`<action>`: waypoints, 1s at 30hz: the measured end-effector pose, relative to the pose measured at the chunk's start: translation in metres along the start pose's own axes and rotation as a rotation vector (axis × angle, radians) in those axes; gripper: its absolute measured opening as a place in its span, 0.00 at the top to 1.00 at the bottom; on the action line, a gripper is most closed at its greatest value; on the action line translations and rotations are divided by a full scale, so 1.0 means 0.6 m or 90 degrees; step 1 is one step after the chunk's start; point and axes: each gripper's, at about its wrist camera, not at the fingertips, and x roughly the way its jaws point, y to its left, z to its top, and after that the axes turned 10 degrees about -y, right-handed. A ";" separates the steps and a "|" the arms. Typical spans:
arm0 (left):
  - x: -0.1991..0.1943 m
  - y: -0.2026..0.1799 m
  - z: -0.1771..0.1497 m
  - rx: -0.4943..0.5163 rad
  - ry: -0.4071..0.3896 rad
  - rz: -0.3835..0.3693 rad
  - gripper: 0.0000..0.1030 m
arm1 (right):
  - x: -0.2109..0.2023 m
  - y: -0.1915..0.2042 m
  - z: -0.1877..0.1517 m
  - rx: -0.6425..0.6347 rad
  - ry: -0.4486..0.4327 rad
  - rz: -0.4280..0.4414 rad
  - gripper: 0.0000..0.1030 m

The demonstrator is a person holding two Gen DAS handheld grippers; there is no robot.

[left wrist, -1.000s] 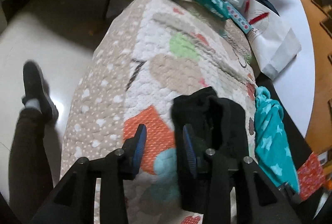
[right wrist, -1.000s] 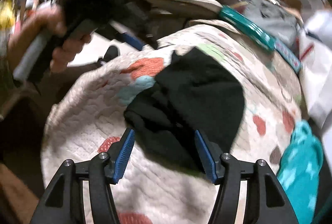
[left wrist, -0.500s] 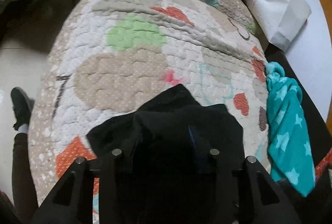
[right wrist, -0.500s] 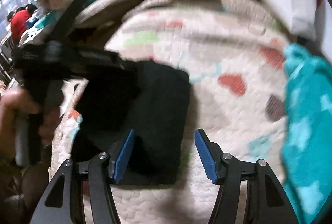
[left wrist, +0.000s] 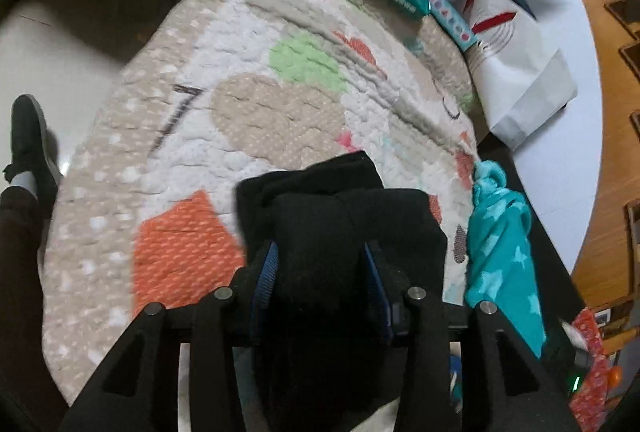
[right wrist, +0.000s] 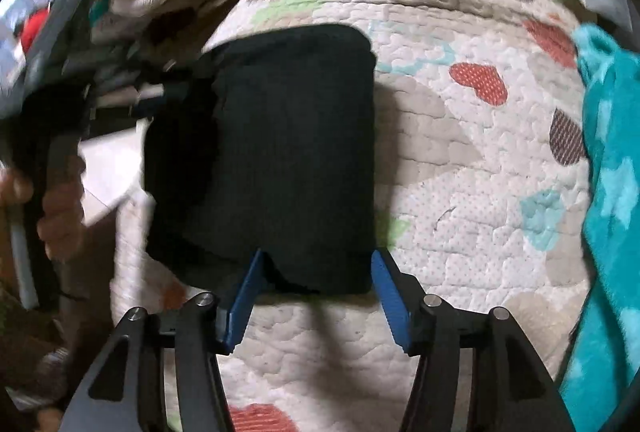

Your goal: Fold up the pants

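Left wrist view: the left gripper (left wrist: 320, 268) straddles the folded black pants (left wrist: 340, 224) on the quilted mat (left wrist: 248, 112), fingers spread with cloth bunched between them, apparently to square the bundle; whether it actually pinches is unclear. Right wrist view: the right gripper (right wrist: 316, 296), wide open and holding nothing, frames the pants' near edge, and shows the bundle's neat rectangular outline, with a teal blanket (right wrist: 612, 192) right of the pants.

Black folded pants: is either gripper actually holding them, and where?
Neither clearly is. The folded black fabric pants lie on the patchwork quilt; the right gripper stands open at their near edge, and the left gripper straddles them, open.
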 end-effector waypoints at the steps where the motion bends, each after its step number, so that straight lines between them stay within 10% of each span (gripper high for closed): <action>1: -0.012 0.002 0.000 0.004 -0.011 0.008 0.58 | -0.011 -0.012 0.008 0.025 -0.009 0.007 0.40; 9: -0.043 -0.020 -0.037 0.024 -0.029 0.045 0.51 | -0.037 -0.066 0.051 0.119 -0.051 0.000 0.36; 16: -0.004 -0.029 -0.111 0.120 0.001 0.210 0.35 | -0.009 -0.066 0.074 0.135 -0.052 -0.012 0.32; 22: -0.048 0.025 -0.086 -0.041 -0.003 0.097 0.36 | -0.001 -0.075 0.083 0.130 -0.052 -0.016 0.26; 30: -0.067 -0.021 -0.081 -0.015 -0.045 0.057 0.35 | 0.000 -0.094 0.070 0.177 -0.081 0.014 0.21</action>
